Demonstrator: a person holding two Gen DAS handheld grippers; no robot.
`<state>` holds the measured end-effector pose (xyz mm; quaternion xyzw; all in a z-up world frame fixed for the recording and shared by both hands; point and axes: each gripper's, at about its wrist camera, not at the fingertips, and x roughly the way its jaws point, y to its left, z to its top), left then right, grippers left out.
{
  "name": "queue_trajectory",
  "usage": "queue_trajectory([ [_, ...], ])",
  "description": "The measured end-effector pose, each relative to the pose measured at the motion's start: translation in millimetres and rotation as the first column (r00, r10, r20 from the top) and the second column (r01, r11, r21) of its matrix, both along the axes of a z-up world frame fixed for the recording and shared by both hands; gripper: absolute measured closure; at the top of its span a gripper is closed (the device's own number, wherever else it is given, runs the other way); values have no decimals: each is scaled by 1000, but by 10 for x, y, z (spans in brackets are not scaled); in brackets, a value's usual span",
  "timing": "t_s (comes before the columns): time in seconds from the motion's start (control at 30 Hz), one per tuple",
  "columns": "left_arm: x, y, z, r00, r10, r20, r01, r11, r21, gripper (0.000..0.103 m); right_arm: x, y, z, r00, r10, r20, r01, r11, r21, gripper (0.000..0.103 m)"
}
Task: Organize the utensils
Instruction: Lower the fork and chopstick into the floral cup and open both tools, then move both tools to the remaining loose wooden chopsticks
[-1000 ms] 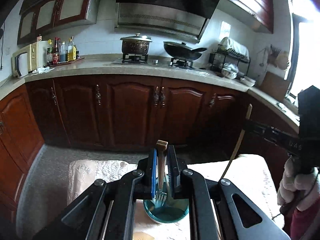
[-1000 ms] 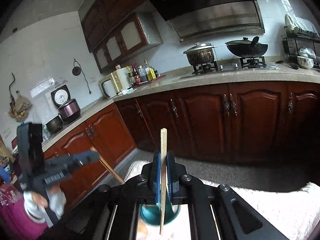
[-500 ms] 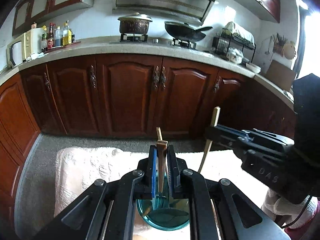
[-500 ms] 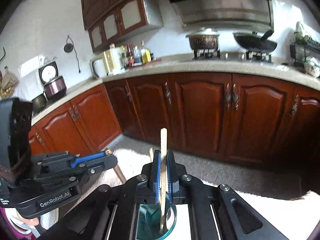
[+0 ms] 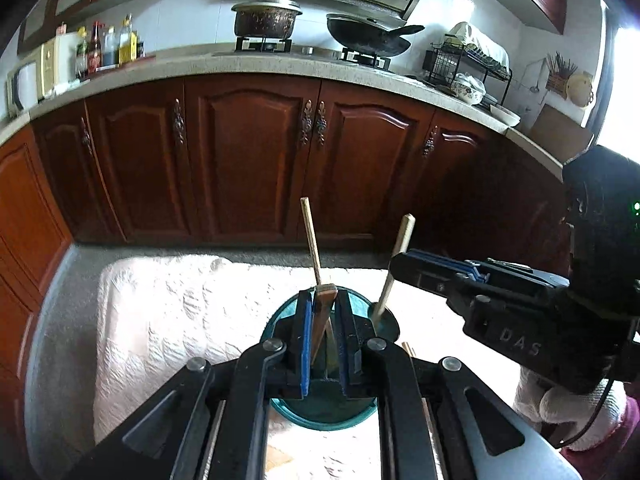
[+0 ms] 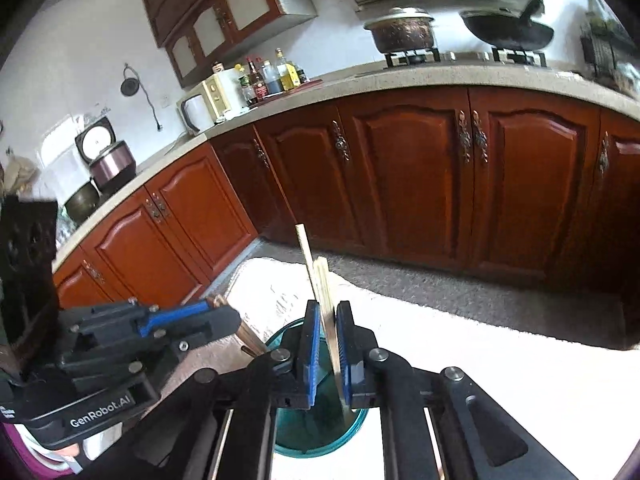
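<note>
Left gripper (image 5: 322,320): its blue-padded jaws are clenched on the brown handle of a fork (image 5: 320,322); the handle end sticks up just above the jaw tips and the rest runs down between the jaws.
Right gripper (image 6: 329,334): its jaws are opening; a pale wooden chopstick (image 6: 328,300) stands between the pads, leaning against the right-hand one, with a clear gap on the left-hand side, so the pads no longer press it from both sides.
Teal glass cup (image 5: 326,412): directly below and just beyond the left jaws, its round rim showing on both sides of them; in the right wrist view the same cup (image 6: 316,428) sits under the right jaws.
Second chopstick (image 5: 312,240): rises from the cup just past the left jaw tips, tilted slightly to the left.
Held chopstick in the left wrist view (image 5: 394,268): to the right of the left jaws, its lower end at the cup's rim, its upper part passing the tip of the right gripper (image 5: 404,266).
White quilted cloth (image 5: 168,312): lies under the cup and spreads ahead of both pairs of jaws.
Gloved hand (image 5: 560,412): low at the right, behind the right gripper's body.
Cabinets (image 5: 248,160): dark red doors well beyond the jaws.
</note>
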<state>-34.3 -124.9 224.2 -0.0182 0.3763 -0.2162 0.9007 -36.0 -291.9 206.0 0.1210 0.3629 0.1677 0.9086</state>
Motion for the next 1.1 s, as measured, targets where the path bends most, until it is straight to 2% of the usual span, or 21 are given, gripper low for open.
queue_trajectory([
  [0.07,-56,25,34,1000,0,14,0,1000,-2,88,-54,-53,9,1000,-12,-2,12,1000,11,85],
  [0.1,-78,24,56,1000,2,20,-2,1000,-2,79,-85,-74,9,1000,-17,-6,17,1000,15,85],
  [0.13,-105,34,74,1000,0,23,0,1000,-6,66,-125,-103,6,1000,-23,-11,23,1000,21,84],
  [0.2,-179,73,113,1000,-1,31,2,1000,-28,53,-215,-148,0,999,-37,-17,38,999,27,83],
  [0.33,-341,125,144,999,7,52,-6,1000,-24,48,-448,-220,-33,998,-58,-26,59,997,47,76],
  [0.53,-593,119,83,997,29,69,-30,1000,7,42,-813,-213,-109,996,-82,-41,83,996,23,72],
  [0.73,-858,15,-116,997,38,64,-41,998,42,41,-1128,-101,-180,993,-103,-56,100,993,-60,69],
  [1.1,-1172,-204,-326,999,29,43,-32,997,70,40,-1613,-226,-319,982,-158,-102,148,984,-99,66],
])
